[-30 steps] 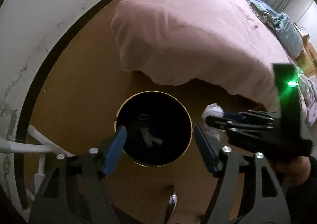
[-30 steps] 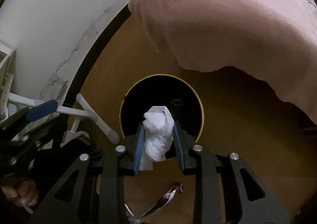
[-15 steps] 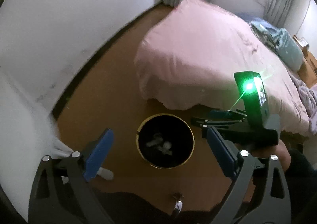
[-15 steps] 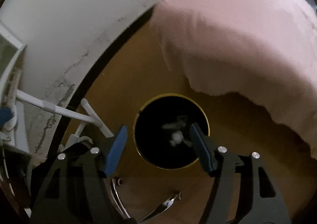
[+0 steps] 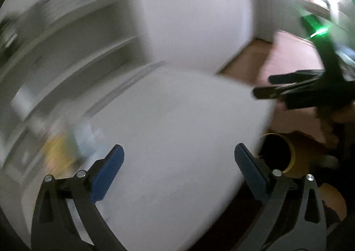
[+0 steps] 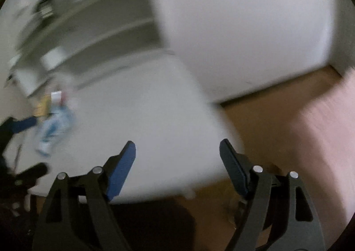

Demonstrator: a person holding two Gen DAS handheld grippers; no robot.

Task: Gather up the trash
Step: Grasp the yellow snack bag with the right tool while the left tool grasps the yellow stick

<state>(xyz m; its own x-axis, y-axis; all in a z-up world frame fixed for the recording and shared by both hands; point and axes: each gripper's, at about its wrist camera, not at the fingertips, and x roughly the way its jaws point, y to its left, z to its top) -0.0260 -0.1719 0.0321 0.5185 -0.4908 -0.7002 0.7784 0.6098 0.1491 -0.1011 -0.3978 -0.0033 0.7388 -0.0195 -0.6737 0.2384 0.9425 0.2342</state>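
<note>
Left gripper (image 5: 178, 167): jaws are opening, blue pads standing wide apart, nothing between them, only the blurred white tabletop (image 5: 177, 129) lying beyond. Right gripper (image 6: 177, 162): jaws are opening too, pads spread, nothing sitting between them.

Trash bin (image 5: 279, 153): it is showing only in the left wrist view, low at the right, just beyond the right-hand pad and partly hidden by the table edge. It is looking like a dark round can with a yellow-gold rim (contents cannot be made out, too dark and smeared). It is sitting on the wooden floor (image 6: 277, 100), outside the fingers' span.

The left wrist view is also catching the other gripper farther off at the right, black fingers pointing leftward, with a green light (image 5: 319, 32) glowing above it.

The right wrist view is not showing the bin; instead it is giving a blue-and-white crumpled item (image 6: 53, 126) lying on the tabletop at far left (possible trash, too blurred to identify), with yellowish clutter (image 6: 42, 104) behind it, and pink bedding (image 6: 328, 131) at the right. Farthest back, both views are showing grey shelving (image 6: 95, 27) and a white wall (image 6: 244, 29), heavily smeared.
</note>
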